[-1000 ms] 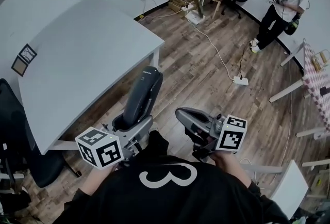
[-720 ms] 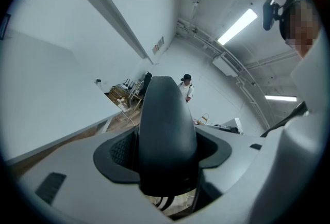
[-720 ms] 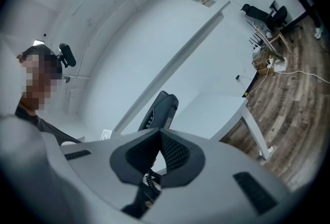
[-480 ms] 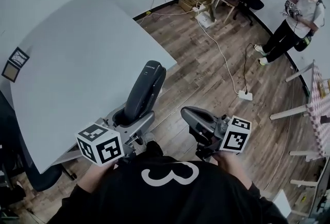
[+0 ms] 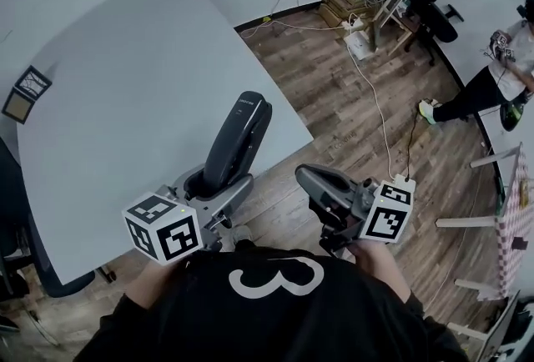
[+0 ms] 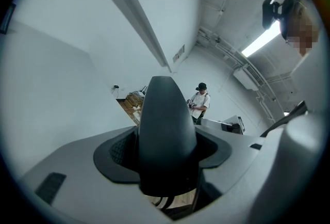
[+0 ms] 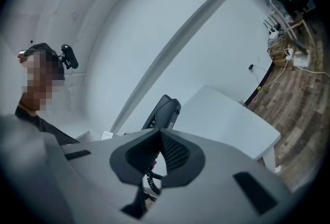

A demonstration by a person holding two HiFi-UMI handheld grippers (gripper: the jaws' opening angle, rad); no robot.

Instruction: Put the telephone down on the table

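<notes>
Telephone: dark grey plastic handset [image 5: 236, 143], clamped at its lower end and tilted toward 1 o'clock; its top overlaps the table's near edge in the head view, and it is not lying on the table
Left gripper [image 5: 210, 188]: jaws gripping the handset from both sides
Right gripper [image 5: 307, 178]: at 4 o'clock of the handset, apart from it, jaws closed tip to tip on nothing
Table: large white flat table [image 5: 125, 77], spreading from 9 to 12 o'clock of the handset
Cord: black coiled cord [image 7: 149, 179], seen past the right jaws
Floor: brown wood planks [image 5: 350, 118] at 2 o'clock
</notes>
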